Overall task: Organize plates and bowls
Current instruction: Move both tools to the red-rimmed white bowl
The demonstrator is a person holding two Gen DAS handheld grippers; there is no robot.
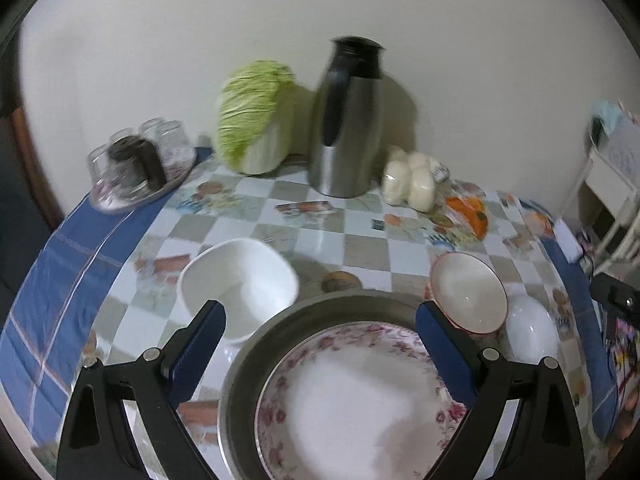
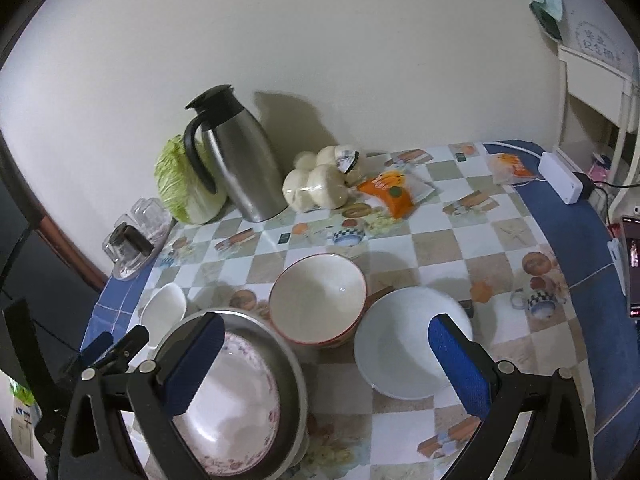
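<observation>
A floral-rimmed plate (image 1: 352, 408) lies inside a grey metal dish (image 1: 248, 364) at the table's near edge; it also shows in the right wrist view (image 2: 240, 400). My left gripper (image 1: 320, 344) is open and empty above them. A white square bowl (image 1: 240, 280) sits to the left, also seen in the right wrist view (image 2: 166, 310). A red-rimmed bowl (image 2: 318, 300) stands in the middle, beside a shallow white bowl (image 2: 400, 352). My right gripper (image 2: 324, 360) is open and empty, straddling these dishes from above.
A steel thermos jug (image 2: 236, 160), a cabbage (image 2: 180, 184), bagged buns (image 2: 320, 184), orange snack packets (image 2: 392, 194) and a tray of upturned glasses (image 2: 132, 236) stand along the wall. A white box (image 2: 560, 178) and a phone (image 2: 632, 264) lie at the right edge.
</observation>
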